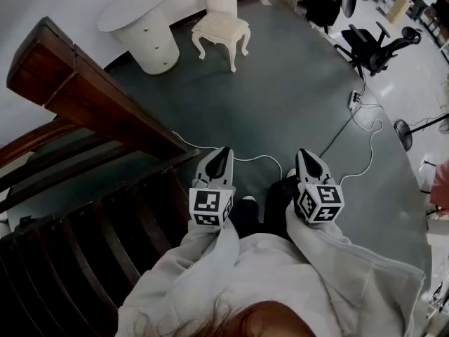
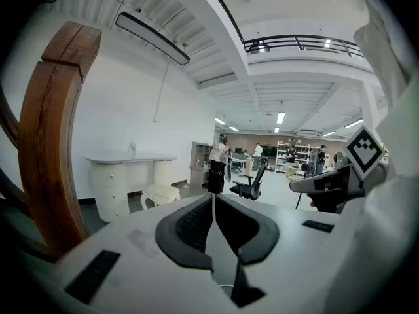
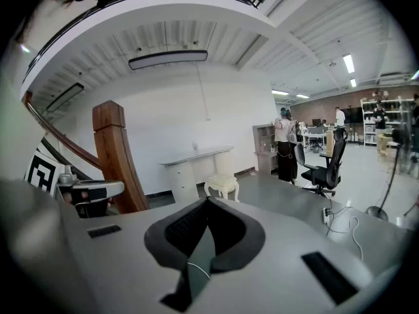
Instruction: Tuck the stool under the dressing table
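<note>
We hold both grippers low in front of us, the left gripper (image 1: 225,151) and the right gripper (image 1: 304,153) each with its jaws pressed together on nothing. The stool (image 1: 222,32) stands well apart from us across the room, just in front of the dressing table (image 1: 140,14), out in the open beside its drawer pedestal and not yet under the top. We judge it a stiff, fairly light piece: a carved cream frame on four curved legs with a padded seat. The cushion will give under the pads, so we would take hold of the hard seat rail, or the top of a leg, one gripper on each side so it slides straight rather than swivelling. The painted wood may be slick. The dark floor (image 1: 287,97) looks smooth and level, good for pushing. A white cable (image 1: 351,128) trails across it to our right, and a wooden stair rail (image 1: 84,93) rises at our left.
</note>
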`<action>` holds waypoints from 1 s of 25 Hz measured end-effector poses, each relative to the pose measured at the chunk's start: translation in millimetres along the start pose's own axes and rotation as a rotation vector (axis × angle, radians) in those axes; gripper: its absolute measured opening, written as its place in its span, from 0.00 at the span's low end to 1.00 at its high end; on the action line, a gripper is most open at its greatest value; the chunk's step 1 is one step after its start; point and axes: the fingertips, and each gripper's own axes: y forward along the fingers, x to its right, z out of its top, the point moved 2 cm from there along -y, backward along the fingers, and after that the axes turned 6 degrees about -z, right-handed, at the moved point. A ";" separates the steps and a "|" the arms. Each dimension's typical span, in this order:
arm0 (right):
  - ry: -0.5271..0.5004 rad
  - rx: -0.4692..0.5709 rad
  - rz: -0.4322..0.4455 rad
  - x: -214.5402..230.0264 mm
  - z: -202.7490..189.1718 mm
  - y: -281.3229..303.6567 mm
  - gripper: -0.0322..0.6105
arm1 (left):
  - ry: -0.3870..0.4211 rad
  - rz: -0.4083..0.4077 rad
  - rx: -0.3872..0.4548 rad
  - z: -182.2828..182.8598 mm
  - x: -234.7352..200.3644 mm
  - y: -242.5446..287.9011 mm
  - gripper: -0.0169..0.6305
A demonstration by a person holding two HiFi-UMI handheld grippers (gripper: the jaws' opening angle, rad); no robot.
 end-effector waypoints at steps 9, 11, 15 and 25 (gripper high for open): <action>-0.017 0.007 -0.003 -8.0 -0.7 5.6 0.13 | 0.007 0.007 0.012 -1.7 -5.9 -3.7 0.06; -0.015 0.007 -0.006 -9.5 -0.1 7.1 0.13 | 0.005 0.010 0.013 -2.3 -7.5 -5.2 0.06; -0.012 -0.001 -0.003 -13.7 -0.8 7.9 0.13 | 0.000 0.019 0.009 -2.8 -8.7 -7.7 0.06; -0.016 -0.040 0.036 -16.4 -9.4 27.7 0.13 | -0.023 0.042 -0.008 -13.6 -14.4 -0.1 0.06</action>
